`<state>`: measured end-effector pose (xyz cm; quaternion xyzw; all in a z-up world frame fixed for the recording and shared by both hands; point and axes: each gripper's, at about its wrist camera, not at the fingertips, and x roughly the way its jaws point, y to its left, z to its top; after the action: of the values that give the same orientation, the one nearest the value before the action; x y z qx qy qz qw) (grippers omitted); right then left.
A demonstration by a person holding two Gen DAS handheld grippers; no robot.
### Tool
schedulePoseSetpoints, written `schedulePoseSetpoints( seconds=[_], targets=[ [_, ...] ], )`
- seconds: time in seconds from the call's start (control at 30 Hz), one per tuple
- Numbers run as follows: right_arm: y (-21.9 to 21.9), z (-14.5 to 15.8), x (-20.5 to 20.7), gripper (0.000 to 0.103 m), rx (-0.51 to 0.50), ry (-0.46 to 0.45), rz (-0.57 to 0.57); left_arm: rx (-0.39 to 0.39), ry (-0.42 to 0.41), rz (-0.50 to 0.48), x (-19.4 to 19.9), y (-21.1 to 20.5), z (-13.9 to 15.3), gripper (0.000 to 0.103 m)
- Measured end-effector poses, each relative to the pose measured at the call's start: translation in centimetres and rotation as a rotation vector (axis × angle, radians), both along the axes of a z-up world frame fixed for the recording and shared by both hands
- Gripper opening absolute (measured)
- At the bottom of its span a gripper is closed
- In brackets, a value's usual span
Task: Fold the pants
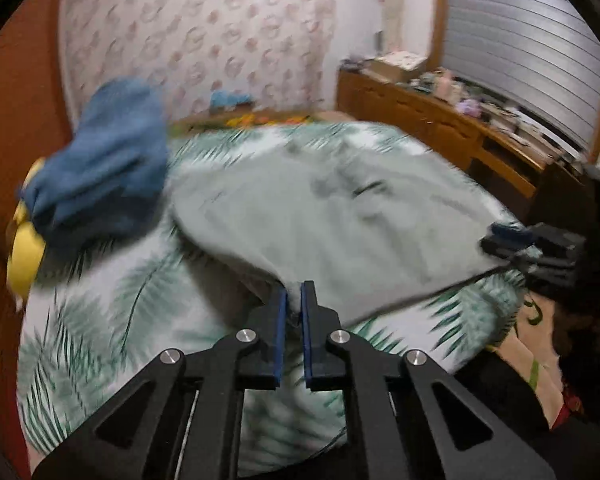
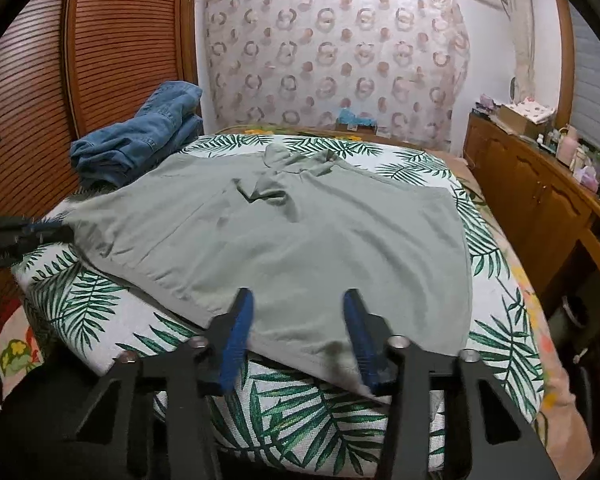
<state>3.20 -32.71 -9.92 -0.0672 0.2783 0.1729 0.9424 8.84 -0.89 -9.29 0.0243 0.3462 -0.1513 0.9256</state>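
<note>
Pale grey-green pants [image 2: 300,240] lie spread across a leaf-print bed [image 2: 300,408]. My left gripper [image 1: 294,294] is shut on a corner of the pants [image 1: 320,216], lifting the edge; it shows at the left of the right wrist view [image 2: 56,228]. My right gripper [image 2: 298,304] is open, its blue pads either side of the near edge of the pants, nothing held. It shows at the right of the left wrist view [image 1: 500,236].
A pile of blue jeans [image 2: 140,136] lies at the bed's far left, by a wooden slatted wardrobe [image 2: 80,60]. A yellow item [image 1: 24,256] lies under the jeans. A cluttered wooden dresser [image 2: 540,184] runs along the right side.
</note>
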Motion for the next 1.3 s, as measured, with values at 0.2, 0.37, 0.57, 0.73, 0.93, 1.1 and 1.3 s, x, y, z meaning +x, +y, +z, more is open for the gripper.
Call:
schedulePoseSetpoints(
  seconds=[0.2,0.37,0.57,0.73,0.93,1.1,1.3],
  targets=[
    [-0.9,0.1,-0.1,0.033,0.009,0.000,-0.018,-0.025,-0.055,-0.093,1.4,-3.3,3.3,0.007],
    [-2.2,0.6,-0.8,0.033,0.024,-0.009,-0.041,-0.062,-0.070,-0.167,2.0,-5.8,4.9,0.007],
    [-3.4,1.3,-1.2,0.033,0.064,-0.001,-0.060,-0.087,-0.056,-0.202,2.5,-8.2,5.6,0.007],
    [-3.8,1.9,-1.9,0.033,0.081,-0.019,-0.065,-0.096,-0.061,-0.193,2.6,-8.7,6.0,0.007],
    [-3.3,1.6,-1.9,0.033,0.094,-0.021,-0.066,-0.082,-0.082,-0.167,2.7,-7.9,5.9,0.027],
    [-2.3,1.6,-1.6,0.033,0.088,-0.030,-0.051,-0.088,-0.116,-0.112,2.3,-5.3,5.9,0.064],
    [-1.2,1.6,-0.1,0.033,0.095,-0.020,-0.028,-0.098,-0.073,-0.030,2.3,-1.7,3.8,0.086]
  ],
)
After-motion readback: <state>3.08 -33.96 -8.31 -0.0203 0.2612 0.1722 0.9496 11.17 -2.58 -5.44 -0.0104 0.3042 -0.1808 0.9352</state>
